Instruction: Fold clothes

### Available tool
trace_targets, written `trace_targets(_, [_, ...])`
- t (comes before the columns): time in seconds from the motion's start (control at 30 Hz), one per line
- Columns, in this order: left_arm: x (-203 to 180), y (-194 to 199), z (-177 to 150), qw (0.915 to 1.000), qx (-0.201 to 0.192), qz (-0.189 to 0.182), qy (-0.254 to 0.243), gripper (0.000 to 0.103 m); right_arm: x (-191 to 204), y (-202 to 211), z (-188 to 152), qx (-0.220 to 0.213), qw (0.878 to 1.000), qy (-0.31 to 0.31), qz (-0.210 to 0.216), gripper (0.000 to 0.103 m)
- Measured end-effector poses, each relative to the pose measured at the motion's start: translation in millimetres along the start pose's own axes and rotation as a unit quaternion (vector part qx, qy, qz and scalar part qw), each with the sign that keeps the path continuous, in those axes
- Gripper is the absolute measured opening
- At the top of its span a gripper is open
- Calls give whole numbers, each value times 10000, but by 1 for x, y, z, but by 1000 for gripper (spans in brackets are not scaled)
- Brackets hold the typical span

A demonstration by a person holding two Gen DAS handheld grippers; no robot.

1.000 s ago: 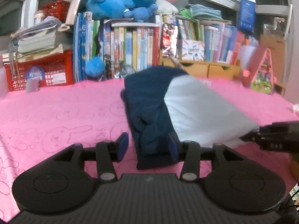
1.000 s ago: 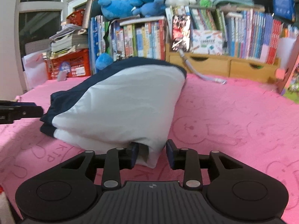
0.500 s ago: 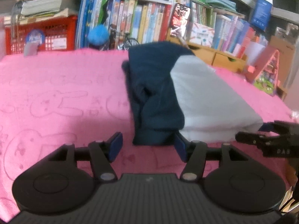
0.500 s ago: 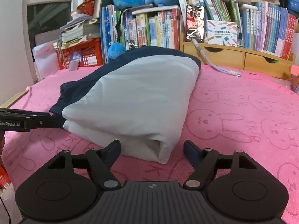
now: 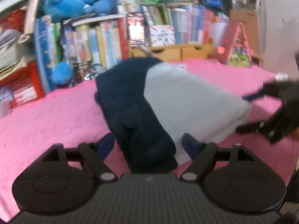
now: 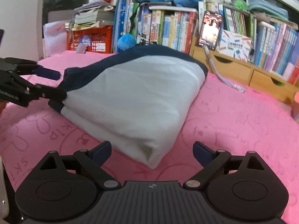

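Note:
A folded navy and white garment [image 5: 160, 100] lies on the pink bunny-print cloth [image 5: 52, 115]. It also shows in the right wrist view [image 6: 134, 91]. My left gripper [image 5: 149, 145] is open, its jaws on either side of the garment's navy near end, not pinching it. It shows in the right wrist view [image 6: 54, 83] at the left, beside the garment's navy corner. My right gripper [image 6: 152, 152] is open, with the white folded corner between its spread fingers. It shows in the left wrist view [image 5: 248, 113] at the right, by the white edge.
Behind the cloth stand a row of books [image 6: 168, 29], a red crate [image 6: 91, 39], wooden drawers [image 6: 233, 69], blue plush toys [image 5: 74, 1] and a white cable [image 6: 224, 78]. A pink triangular toy [image 5: 237, 44] stands at the far right.
Both grippers opened and let go of the garment, which now rests folded on the cloth. Both have since opened wider and shifted slightly around its near corners.

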State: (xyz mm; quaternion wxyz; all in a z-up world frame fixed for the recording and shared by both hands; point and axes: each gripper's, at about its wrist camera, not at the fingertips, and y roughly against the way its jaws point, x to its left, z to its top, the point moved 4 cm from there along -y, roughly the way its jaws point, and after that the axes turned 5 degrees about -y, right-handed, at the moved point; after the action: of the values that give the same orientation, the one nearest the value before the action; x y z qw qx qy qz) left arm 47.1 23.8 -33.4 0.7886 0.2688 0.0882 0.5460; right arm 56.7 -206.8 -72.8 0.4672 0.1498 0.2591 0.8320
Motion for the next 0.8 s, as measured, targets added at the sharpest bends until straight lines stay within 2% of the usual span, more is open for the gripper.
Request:
trace_targets(0.07, [-1,-8,-3,9999,63,-115,52,80,-8,-1,3,-56,9999,49,93,100])
trace_targets(0.17, [-1,-16,-13,9987,90,-301,406,83,-18,-8,0,45,9998,-88,145,101])
trace_targets(0.23, [0,-19,-16,9978,169,-323,557,84,-18,-14,-8,318,9988,-233,295,103])
trace_targets(0.53, [12,-20,-18,9951,269,-312,895,91,-17,-15,-8,337,9986,-193,355,103])
trace_targets(0.67, [13,-19,-19,9950,277,-281,919,92,-17,-16,-8,340,9986,-191,354,103])
trace_targets(0.8, [8,-18,-21,9955,307,-429,794,96,-16,-16,-9,344,9986,-194,355,103])
